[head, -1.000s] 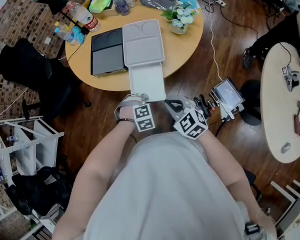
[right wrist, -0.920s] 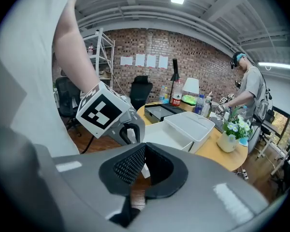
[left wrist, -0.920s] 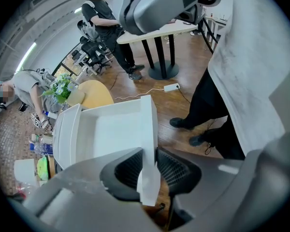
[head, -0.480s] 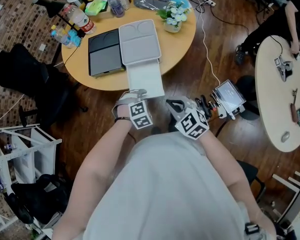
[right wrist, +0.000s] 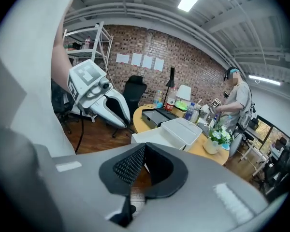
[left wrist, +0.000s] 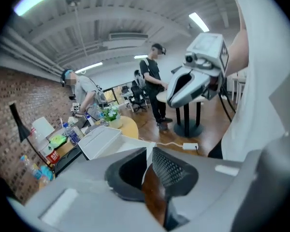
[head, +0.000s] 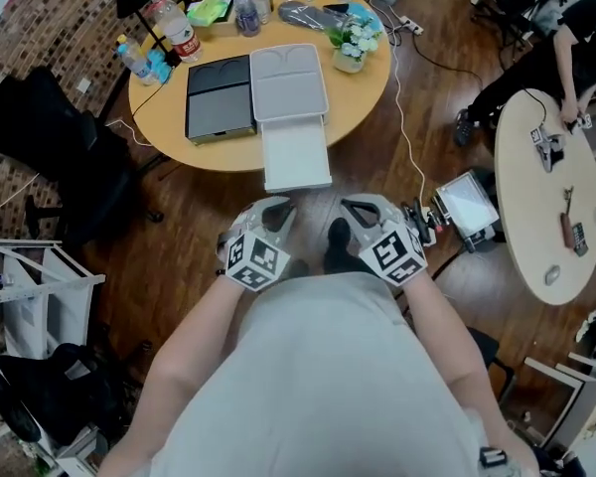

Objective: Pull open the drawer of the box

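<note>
The box [head: 289, 82] is sitting on the table [head: 363, 97], its drawer [head: 296, 155] sticking out toward six o'clock past the table's edge. A case [head: 219, 97] is lying against it at nine o'clock, and a flower pot [head: 352, 46] is standing at two o'clock.

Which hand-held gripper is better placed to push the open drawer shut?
Probably left: the left hand-held gripper, jaws just closing on nothing, sits straight before the drawer front; the right hand-held gripper is off to its side.

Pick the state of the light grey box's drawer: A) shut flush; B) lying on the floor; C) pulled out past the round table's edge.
C: the drawer juts from the light grey box, overhanging the round table's near edge.
</note>
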A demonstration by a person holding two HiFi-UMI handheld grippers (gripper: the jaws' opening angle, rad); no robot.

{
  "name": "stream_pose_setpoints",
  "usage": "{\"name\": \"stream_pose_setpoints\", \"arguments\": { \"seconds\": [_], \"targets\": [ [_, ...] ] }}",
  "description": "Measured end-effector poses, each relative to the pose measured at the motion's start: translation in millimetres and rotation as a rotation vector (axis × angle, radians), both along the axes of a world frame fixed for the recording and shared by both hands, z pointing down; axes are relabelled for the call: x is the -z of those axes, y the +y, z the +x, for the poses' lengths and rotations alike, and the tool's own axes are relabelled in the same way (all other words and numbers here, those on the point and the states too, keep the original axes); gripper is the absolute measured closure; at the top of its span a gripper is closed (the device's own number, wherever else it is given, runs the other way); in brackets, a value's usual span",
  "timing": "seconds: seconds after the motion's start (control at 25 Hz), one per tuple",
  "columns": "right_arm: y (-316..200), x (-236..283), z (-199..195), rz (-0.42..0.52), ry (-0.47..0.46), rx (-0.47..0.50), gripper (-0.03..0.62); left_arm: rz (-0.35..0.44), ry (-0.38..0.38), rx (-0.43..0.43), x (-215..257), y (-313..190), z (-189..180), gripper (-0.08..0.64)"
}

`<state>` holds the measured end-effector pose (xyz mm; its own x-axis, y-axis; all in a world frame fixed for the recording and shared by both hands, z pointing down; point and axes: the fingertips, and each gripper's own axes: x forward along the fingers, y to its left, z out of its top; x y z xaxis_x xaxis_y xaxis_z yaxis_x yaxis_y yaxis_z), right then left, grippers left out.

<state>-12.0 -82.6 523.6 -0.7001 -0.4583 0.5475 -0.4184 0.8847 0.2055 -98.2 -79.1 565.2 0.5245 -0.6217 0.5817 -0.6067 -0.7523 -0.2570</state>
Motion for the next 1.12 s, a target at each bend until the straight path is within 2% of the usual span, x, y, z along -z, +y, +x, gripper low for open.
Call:
{"name": "stream_pose_setpoints", "arguments": {
  "seconds": [0.16, 0.32, 0.64, 0.8, 1.12],
  "targets": [
    [19, 17, 0, 0.004, -0.016, 0.006, 0.586, 0.013, 0.226, 0.071, 32, 29, -2, 0.554],
    [45, 26, 3, 0.007, -0.008, 0.031, 0.586, 0.012, 0.348, 0.109, 52, 53, -6, 0.554],
    [76, 38, 1, 0.007, -0.098, 0.038, 0.586, -0.021, 0.458, 0.147, 59, 82, -6, 0.554],
    [89, 47, 8, 0.014, -0.124, 0.062, 0.586, -0.033, 0.509, 0.159, 63, 88, 18, 0.554],
    [131, 55, 40, 0.004, -0.167, 0.136, 0.586, -0.026, 0.546, 0.215, 74, 119, 70, 0.554]
  ]
}}
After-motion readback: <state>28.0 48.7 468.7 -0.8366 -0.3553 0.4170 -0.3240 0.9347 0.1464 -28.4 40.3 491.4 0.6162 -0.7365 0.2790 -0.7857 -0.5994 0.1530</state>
